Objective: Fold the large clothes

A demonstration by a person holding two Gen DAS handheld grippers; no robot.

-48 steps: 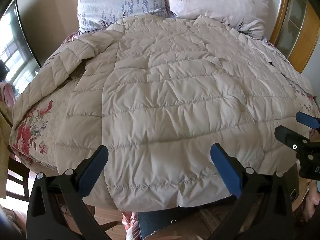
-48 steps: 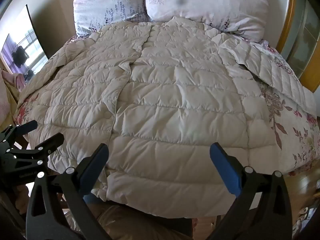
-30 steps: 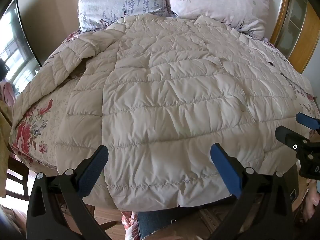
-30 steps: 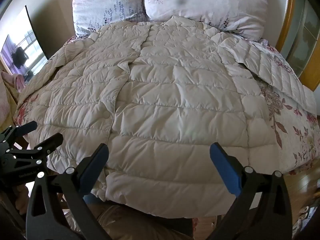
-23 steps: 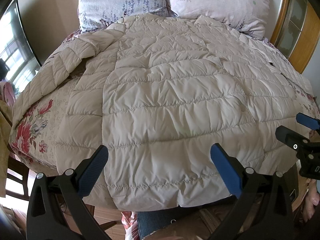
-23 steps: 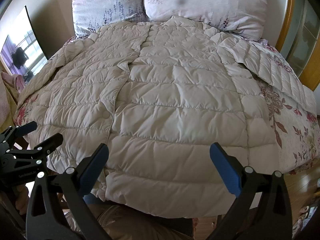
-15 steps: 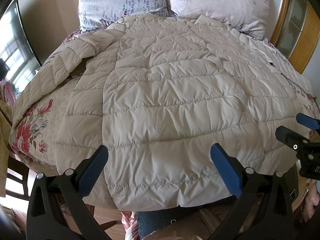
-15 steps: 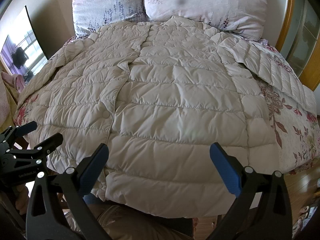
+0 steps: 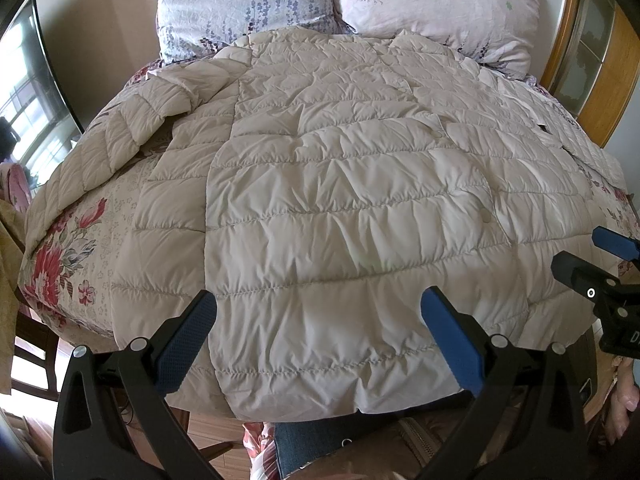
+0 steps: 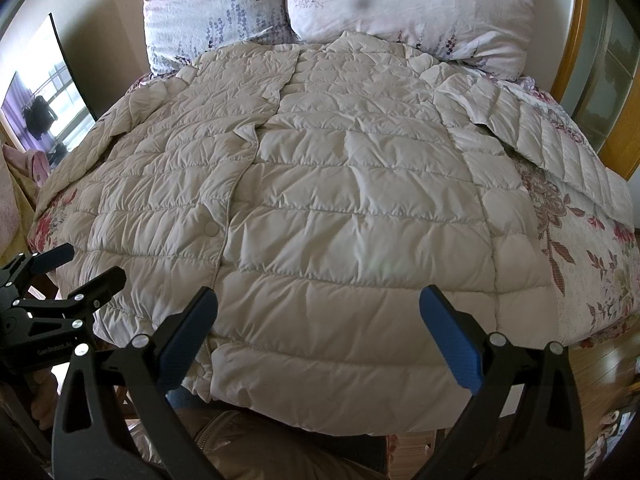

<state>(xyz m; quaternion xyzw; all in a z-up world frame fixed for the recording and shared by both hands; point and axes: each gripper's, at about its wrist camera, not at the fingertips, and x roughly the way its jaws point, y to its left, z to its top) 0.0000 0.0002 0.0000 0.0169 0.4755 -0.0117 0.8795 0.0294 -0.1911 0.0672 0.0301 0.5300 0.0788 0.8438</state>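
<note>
Over the bed (image 9: 60, 248), a beige coat (image 9: 340, 208) is being left flat, hem nearest. Both grippers, left (image 9: 318, 340) and right (image 10: 318, 338), are being held spread, empty; sleeves are best folded inward first.

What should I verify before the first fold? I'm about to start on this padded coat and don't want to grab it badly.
1. Left gripper open, holding nothing: ok.
2. Right gripper open, holding nothing: ok.
3. Coat spread flat, front up, on the bed: ok.
4. Sleeves laid out to both sides: ok.
5. Front snaps all fastened: cannot tell.
6. Hem at the near edge, between both grippers: ok.
</note>
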